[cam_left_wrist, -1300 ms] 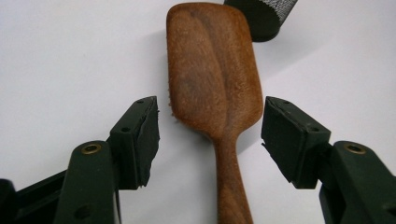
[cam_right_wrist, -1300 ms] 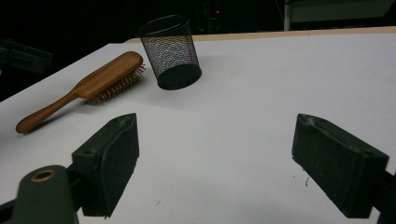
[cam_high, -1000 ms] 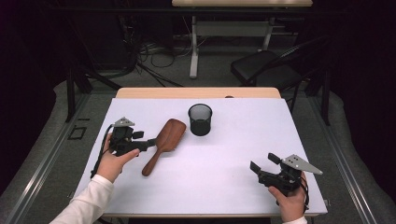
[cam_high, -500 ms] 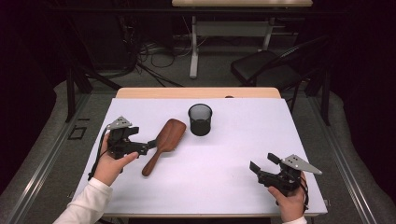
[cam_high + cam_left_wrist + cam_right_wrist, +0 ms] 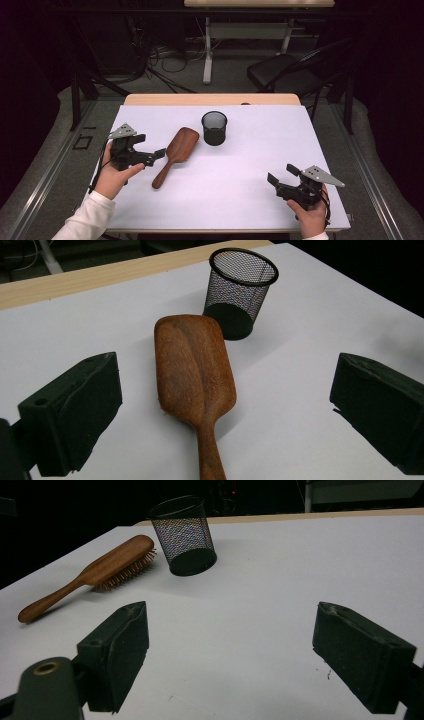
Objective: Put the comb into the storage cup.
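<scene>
L gripper (image 5: 159, 153), jaws just spread wide, nears wooden brush (image 5: 176, 155) lying bristles-down just left of mesh cup (image 5: 214, 128); stiff, light – take by slim handle; R gripper (image 5: 280, 179) idles, jaws apart

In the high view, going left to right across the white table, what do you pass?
left gripper → wooden hairbrush → black mesh cup → right gripper
</scene>
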